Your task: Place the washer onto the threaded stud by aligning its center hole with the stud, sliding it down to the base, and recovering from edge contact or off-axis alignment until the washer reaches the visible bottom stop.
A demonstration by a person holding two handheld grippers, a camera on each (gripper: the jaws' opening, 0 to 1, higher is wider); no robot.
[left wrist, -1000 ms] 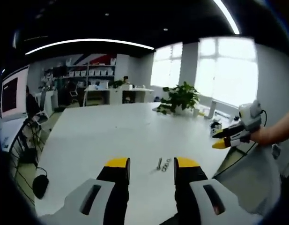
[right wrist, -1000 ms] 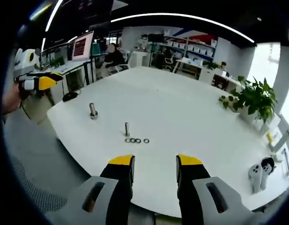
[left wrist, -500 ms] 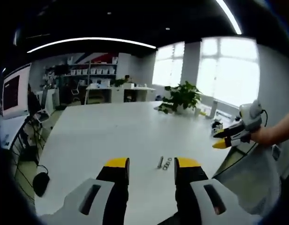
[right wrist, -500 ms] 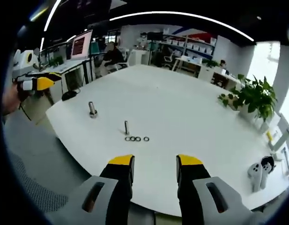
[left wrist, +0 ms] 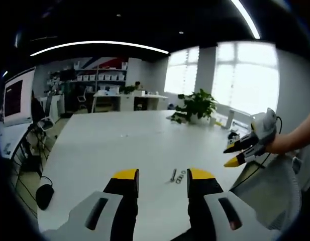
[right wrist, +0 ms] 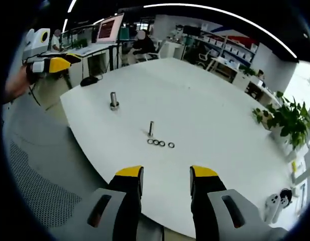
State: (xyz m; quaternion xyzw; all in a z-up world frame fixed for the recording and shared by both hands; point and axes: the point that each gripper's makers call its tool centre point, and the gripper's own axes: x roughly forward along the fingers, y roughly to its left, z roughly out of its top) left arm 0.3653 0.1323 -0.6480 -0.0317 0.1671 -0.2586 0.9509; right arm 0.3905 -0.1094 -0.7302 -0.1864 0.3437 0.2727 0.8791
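Note:
A thin threaded stud [right wrist: 151, 129] stands upright on the white table [right wrist: 210, 110], with several dark washers [right wrist: 160, 143] lying flat in a row just in front of it. A thicker bolt [right wrist: 114, 100] stands to its left. My right gripper [right wrist: 166, 175] is open and empty, off the table's near edge and short of the washers. In the left gripper view the stud [left wrist: 174, 174] and washers [left wrist: 181, 177] lie between my jaws' tips; my left gripper [left wrist: 163, 176] is open and empty. The right gripper [left wrist: 242, 148] shows at right there; the left gripper [right wrist: 50, 64] shows at far left.
A potted plant [left wrist: 193, 105] stands at the table's far side by the windows. A white controller [right wrist: 275, 203] lies near the table's right end. Desks, monitors [right wrist: 107, 29] and chairs fill the room behind. A black mouse [right wrist: 90, 80] lies past the table's left edge.
The right gripper view has tilted and shifted; the stud and washers now sit slightly higher and to the right. In the left gripper view the right gripper has tipped downward.

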